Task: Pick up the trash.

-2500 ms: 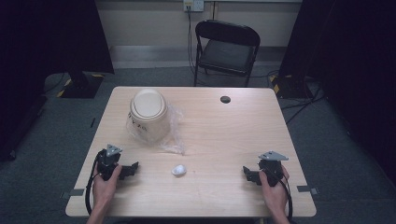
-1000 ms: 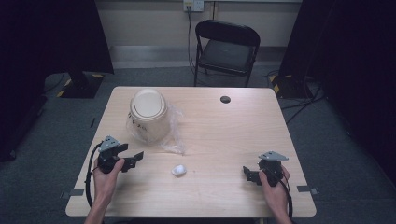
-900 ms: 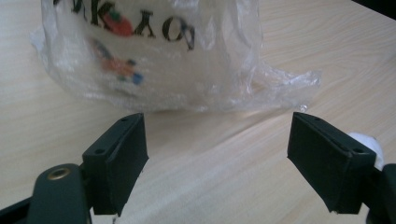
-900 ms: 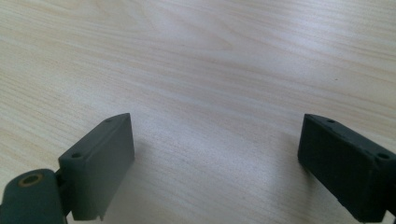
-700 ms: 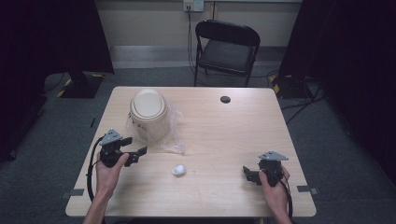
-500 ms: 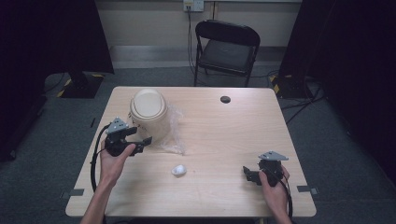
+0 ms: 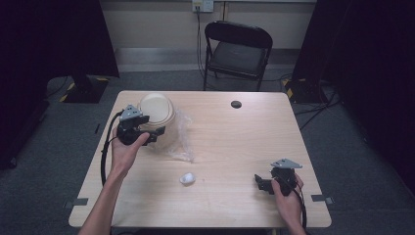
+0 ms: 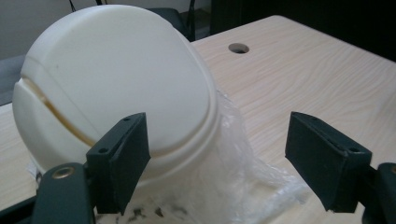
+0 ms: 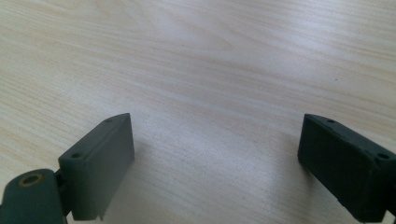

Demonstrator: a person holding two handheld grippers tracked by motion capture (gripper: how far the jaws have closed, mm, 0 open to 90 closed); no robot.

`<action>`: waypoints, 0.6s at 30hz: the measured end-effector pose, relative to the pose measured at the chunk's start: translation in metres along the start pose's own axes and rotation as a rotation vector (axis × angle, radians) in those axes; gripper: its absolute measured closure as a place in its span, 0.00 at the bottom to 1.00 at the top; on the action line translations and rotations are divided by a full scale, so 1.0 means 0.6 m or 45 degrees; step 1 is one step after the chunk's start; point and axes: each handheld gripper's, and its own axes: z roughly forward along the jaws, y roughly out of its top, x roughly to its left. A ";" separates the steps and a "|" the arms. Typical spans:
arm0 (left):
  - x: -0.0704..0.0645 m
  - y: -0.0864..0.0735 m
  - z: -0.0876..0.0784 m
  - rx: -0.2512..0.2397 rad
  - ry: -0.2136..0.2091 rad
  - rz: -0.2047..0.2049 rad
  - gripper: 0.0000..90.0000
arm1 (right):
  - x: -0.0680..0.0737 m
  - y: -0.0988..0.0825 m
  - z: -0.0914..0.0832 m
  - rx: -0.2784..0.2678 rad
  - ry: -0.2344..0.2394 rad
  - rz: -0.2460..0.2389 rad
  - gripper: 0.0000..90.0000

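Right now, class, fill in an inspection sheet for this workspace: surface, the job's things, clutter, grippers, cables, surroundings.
Surface: light wooden table with a round hole near its far edge.
Job's things: a cream domed container lying tilted on crinkled clear plastic wrap, at the table's far left.
Clutter: a small white crumpled lump near the middle front.
Grippers: left gripper open, jaws close in front of the container, not closed on it; right gripper open, low over bare table at front right.
Cables: a black cable loops from the left gripper; more cables lie on the floor at right.
Surroundings: a black folding chair beyond the table, grey carpet, dark curtains.
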 end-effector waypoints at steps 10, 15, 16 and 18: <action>0.008 0.008 0.039 0.086 -0.003 0.017 0.24 | 0.000 0.000 0.000 0.000 0.000 0.000 0.11; 0.011 0.010 0.052 0.115 -0.009 0.027 0.24 | 0.000 0.000 0.000 0.000 0.000 0.000 0.11; 0.011 0.009 0.056 0.115 -0.012 0.027 0.24 | 0.000 0.000 0.000 0.000 0.000 0.000 0.11; 0.009 0.010 0.061 0.133 0.010 0.045 0.24 | 0.000 0.000 0.000 0.000 0.000 0.000 0.11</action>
